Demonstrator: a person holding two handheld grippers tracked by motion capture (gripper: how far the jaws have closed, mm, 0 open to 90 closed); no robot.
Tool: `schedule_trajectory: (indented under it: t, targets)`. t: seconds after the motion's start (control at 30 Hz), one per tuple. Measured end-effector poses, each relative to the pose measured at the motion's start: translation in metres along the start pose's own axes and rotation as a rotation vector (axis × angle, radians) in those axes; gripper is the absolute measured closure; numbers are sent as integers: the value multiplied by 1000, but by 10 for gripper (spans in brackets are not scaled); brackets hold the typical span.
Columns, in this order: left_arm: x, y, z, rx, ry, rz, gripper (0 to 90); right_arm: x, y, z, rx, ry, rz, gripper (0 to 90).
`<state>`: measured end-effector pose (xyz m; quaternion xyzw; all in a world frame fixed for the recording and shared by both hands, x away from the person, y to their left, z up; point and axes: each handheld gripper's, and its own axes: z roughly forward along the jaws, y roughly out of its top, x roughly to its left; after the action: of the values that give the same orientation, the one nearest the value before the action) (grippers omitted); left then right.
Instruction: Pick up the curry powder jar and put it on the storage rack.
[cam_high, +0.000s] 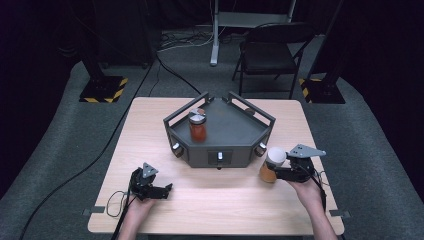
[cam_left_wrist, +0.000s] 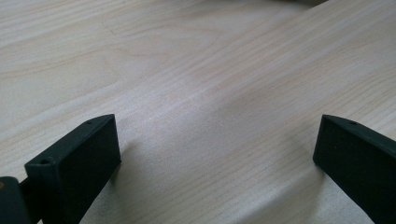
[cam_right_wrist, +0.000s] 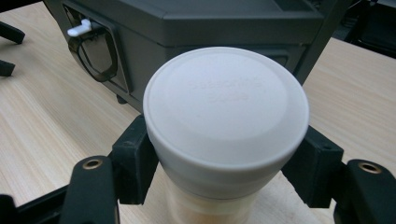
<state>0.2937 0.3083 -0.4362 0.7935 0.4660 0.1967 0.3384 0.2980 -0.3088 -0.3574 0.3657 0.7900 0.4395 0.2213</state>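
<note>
Right tongs (cam_right_wrist: 224, 163) pinch jar (cam_right_wrist: 225, 116) under its lid, at tray's (cam_high: 200, 150) 4 o'clock — may slip if tilted; left tongs (cam_left_wrist: 215, 158) spread, idle.

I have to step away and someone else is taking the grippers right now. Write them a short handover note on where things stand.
Right gripper: shut on the white-lidded jar, fingers pressing just under the lid, by the right front corner of the grey tray.
Left gripper: open, holding nothing, low over bare table.
Second jar, orange-filled with a metal lid, already stands upright on the tray's left side.
Done: one jar on the tray, the other gripped.
Left, probably: lift the held jar over the rail and set it on the tray.
</note>
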Motion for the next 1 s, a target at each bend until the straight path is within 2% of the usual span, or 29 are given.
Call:
schedule_trajectory:
  t: [0.57, 1.0]
  targets:
    - [0, 0, 0, 0, 0, 0, 3, -2, 28, -19, -26, 14, -47, 331]
    - [0, 0, 0, 0, 0, 1, 3, -5, 49, -31, -55, 23, -63, 331]
